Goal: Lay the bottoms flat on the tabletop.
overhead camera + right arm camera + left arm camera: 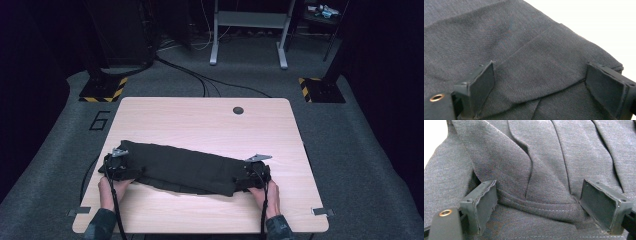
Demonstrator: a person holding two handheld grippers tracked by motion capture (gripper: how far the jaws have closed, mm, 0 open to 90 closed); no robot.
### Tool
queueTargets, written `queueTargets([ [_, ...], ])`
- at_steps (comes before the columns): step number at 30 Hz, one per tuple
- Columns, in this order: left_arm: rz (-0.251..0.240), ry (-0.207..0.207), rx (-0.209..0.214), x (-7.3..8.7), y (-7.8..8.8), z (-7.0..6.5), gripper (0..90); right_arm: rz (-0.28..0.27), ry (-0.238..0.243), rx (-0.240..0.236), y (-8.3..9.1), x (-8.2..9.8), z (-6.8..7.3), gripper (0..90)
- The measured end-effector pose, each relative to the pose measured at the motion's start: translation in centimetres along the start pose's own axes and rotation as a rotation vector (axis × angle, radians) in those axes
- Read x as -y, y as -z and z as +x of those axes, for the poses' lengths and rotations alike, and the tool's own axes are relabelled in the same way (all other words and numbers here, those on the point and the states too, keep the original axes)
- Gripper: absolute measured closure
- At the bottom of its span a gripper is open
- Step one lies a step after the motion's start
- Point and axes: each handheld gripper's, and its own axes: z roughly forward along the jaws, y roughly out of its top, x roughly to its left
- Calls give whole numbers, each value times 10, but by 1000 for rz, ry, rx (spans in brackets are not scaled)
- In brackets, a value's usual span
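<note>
A dark grey garment (185, 167), folded into a long band, lies across the near half of the light wood table (200, 120). My left gripper (117, 162) rests at its left end and my right gripper (255, 172) at its right end, each held by a hand. In the left gripper view the left gripper (539, 192) is open, its jaws wide apart over a stitched hem and folds of the cloth (511, 157). In the right gripper view the right gripper (540, 72) is also open, straddling an overlapping layer of the cloth (499, 32) near the table edge of the garment.
A round cable hole (238, 110) sits in the table's far part. Small metal brackets (80, 211) mark the front corners. On the carpet beyond stand hazard-striped bases (102, 90), a grey frame (247, 30) and several cables.
</note>
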Motion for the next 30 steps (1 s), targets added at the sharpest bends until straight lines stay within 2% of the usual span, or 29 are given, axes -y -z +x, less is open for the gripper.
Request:
queueTargets([
  [2,6,-6,7,1,1,-4,141,4,-14,4,2,2,-1,85],
  [6,7,-15,18,3,3,-10,140,5,-10,13,5,4,-7,85],
  [10,2,-41,22,6,5,-19,141,8,-17,20,8,7,-12,85],
  [23,-6,-69,59,16,9,-45,137,7,-48,47,21,19,-31,85],
  [25,16,-85,65,17,9,-50,125,9,-58,55,23,21,-34,85],
  [27,10,-101,65,20,9,-56,120,7,-63,62,25,23,-38,85],
  [30,36,-122,75,26,6,-63,108,3,-73,77,29,27,-44,85],
])
